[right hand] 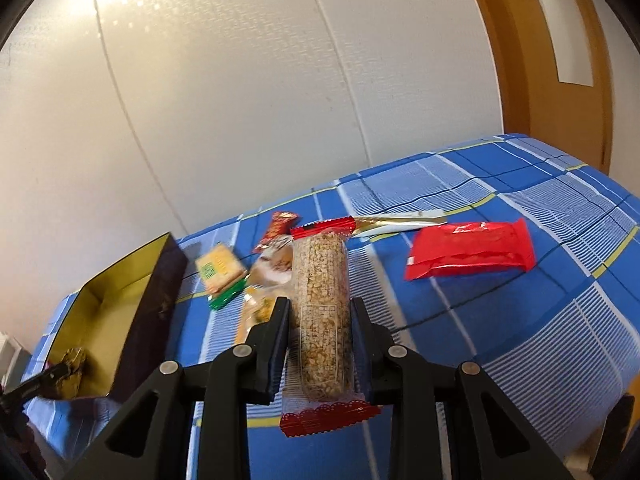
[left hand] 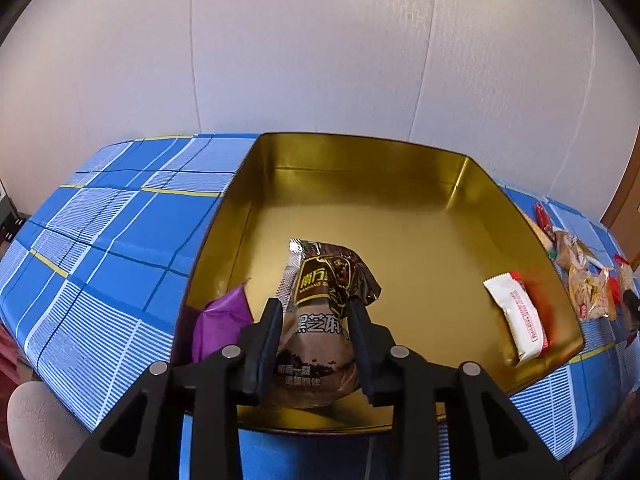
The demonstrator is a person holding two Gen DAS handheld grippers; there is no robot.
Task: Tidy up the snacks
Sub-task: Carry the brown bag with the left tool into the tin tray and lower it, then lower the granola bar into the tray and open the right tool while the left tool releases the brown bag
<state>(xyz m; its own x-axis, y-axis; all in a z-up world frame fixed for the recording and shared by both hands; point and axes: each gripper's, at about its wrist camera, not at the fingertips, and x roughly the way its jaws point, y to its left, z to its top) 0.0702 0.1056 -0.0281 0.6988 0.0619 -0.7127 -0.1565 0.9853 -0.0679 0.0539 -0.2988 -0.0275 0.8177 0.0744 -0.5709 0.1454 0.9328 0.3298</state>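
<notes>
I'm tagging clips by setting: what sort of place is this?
Likely a home room: a table under a blue checked cloth, a wooden door, and packaged snacks beside a gold tin.

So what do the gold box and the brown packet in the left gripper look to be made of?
Gold box: looks like thin sheet metal, a tin, with a glossy gold lining; the walls mirror each other and the corners are crisply folded. Brown packet: seemingly foil-backed plastic film, glossy and crinkled, with a silvery crimped top edge. It sits between the fingers of the left gripper.
</notes>
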